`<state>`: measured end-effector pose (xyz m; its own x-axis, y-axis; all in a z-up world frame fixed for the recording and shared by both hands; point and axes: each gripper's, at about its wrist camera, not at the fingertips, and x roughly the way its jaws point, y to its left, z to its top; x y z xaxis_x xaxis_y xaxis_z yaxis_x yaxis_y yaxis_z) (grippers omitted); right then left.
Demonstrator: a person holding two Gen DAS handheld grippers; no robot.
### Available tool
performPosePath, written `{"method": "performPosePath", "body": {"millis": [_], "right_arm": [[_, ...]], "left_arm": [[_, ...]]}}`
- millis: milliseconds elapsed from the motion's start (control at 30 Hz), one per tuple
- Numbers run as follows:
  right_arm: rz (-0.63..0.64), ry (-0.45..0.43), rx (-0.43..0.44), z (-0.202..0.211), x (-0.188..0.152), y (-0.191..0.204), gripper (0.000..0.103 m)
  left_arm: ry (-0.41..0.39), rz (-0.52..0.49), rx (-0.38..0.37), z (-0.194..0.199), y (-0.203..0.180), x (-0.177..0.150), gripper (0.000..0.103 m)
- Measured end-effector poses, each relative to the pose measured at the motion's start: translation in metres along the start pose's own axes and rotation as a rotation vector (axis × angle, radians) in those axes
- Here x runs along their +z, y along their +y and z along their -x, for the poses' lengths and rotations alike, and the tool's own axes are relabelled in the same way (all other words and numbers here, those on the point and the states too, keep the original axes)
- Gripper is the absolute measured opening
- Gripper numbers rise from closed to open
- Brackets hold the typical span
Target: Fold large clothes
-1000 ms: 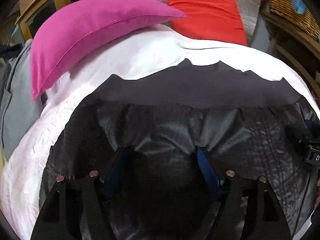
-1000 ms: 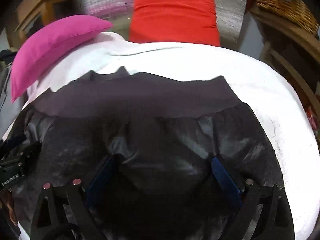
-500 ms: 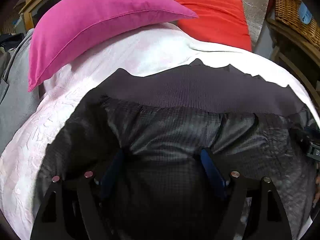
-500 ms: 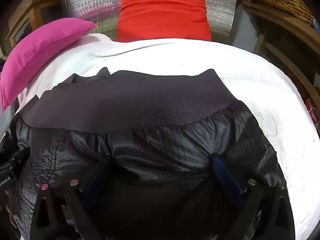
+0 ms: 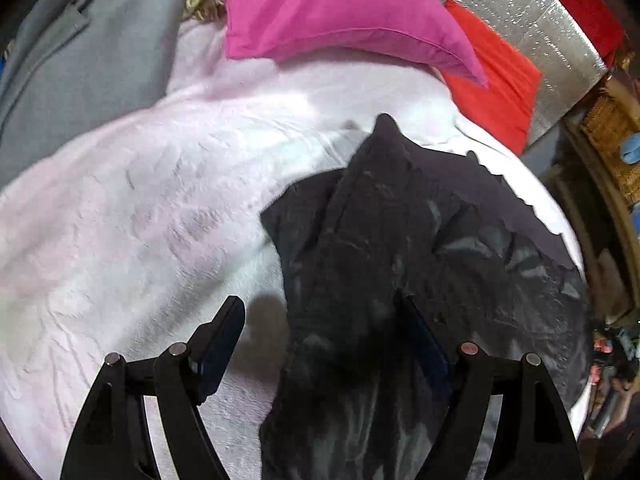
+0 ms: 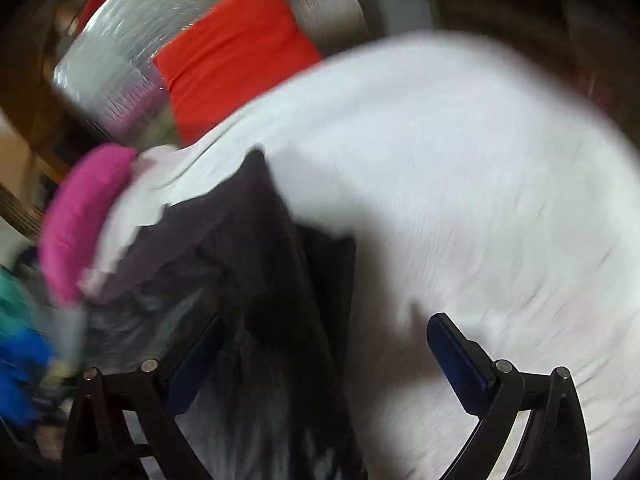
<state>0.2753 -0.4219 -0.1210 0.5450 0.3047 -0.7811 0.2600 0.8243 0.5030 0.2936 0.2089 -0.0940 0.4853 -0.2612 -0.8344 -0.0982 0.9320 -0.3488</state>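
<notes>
Black jacket [image 5: 384,240] on white bedcover [image 5: 140,220], both grippers' fingers spread, no legible writing

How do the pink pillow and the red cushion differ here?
Colour: the pink pillow is magenta, the red cushion bright red-orange.
Place: the pink pillow lies on the white bedcover towards the grey fabric; the red cushion leans against the silver foil panel.
Shape: the pink pillow tapers to a pointed corner, and the red cushion looks squarer with a crease across it.
Both sit at the far end of the bed, beyond the dark jacket.
</notes>
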Motion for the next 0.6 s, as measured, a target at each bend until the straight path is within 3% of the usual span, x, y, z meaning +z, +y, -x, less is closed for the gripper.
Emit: {"method": "performPosePath", "body": {"millis": [133,167,233,267,333,367,533,600], "right_arm": [[0.025,0.005,0.089,-0.001,-0.005,0.002,0.094],[0.031,0.018,0.1,-0.004,-0.006,0.005,0.087],[0.056,0.067,0.071,-0.018,-0.01,0.011,0.062],[0.064,0.073,0.066,-0.019,-0.012,0.012,0.054],[0.099,0.061,0.051,-0.017,-0.014,0.019,0.042],[0.11,0.06,0.038,-0.017,-0.014,0.021,0.039],[0.13,0.059,0.01,-0.015,-0.013,0.025,0.042],[0.091,0.057,0.021,-0.015,-0.014,0.02,0.058]], "left_arm": [[-0.028,-0.008,-0.057,0.004,-0.006,0.0,0.081],[-0.02,-0.015,-0.059,0.002,-0.01,-0.004,0.081],[0.037,-0.042,-0.026,-0.016,-0.015,-0.008,0.081],[0.024,-0.059,-0.014,-0.02,-0.017,-0.011,0.081],[0.019,-0.069,-0.012,-0.02,-0.021,-0.013,0.069],[0.021,-0.079,-0.005,-0.02,-0.025,-0.013,0.068],[0.007,-0.078,0.015,-0.02,-0.03,-0.014,0.068],[-0.001,-0.08,0.016,-0.022,-0.031,-0.013,0.069]]}}
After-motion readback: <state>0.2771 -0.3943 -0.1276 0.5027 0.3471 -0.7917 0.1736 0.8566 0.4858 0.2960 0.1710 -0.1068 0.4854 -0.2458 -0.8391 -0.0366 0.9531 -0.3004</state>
